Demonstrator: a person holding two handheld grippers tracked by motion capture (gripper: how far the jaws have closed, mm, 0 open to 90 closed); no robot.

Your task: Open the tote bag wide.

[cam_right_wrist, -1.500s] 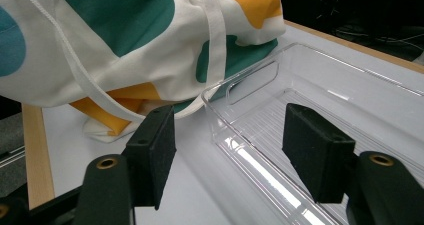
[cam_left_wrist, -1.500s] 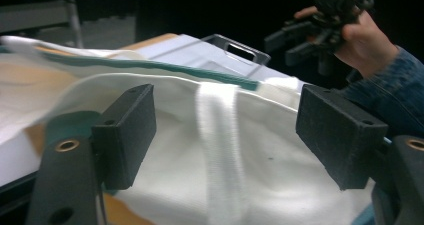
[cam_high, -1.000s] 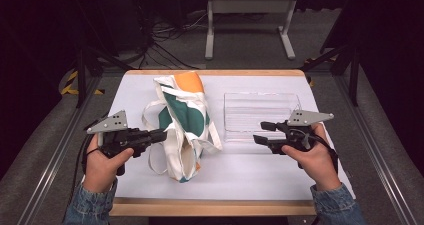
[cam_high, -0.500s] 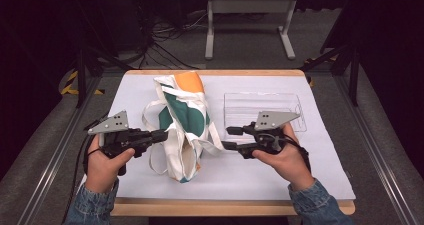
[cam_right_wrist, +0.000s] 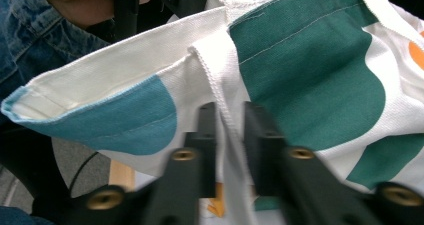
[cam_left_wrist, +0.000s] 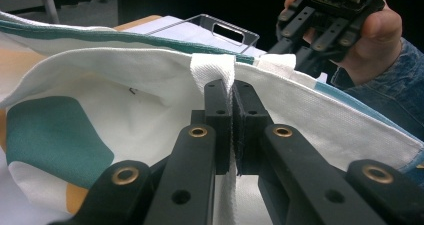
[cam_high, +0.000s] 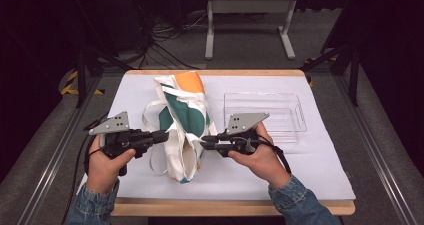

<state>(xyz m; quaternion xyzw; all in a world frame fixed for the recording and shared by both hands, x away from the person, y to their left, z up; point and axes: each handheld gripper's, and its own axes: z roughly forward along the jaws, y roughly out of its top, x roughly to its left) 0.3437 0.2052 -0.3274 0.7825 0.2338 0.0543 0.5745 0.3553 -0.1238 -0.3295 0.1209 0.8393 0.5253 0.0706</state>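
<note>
Right of centre in my high view sits a clear plastic tray (cam_high: 265,116), resting flat on the white table cover (cam_high: 320,170). A grey metal stand (cam_high: 248,22) occupies the floor at upper centre, with black cables (cam_high: 165,40) tangled at upper left.

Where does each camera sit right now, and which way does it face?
High view: above the person's side, facing forward and down on the table; both forearms and hands enter from below.
Left gripper view: on the left gripper, looking along its jaws at the tote bag.
Right gripper view: on the right gripper, facing the bag's opposite side.
Shared: the bag; each gripper view shows the other gripper beyond.
</note>
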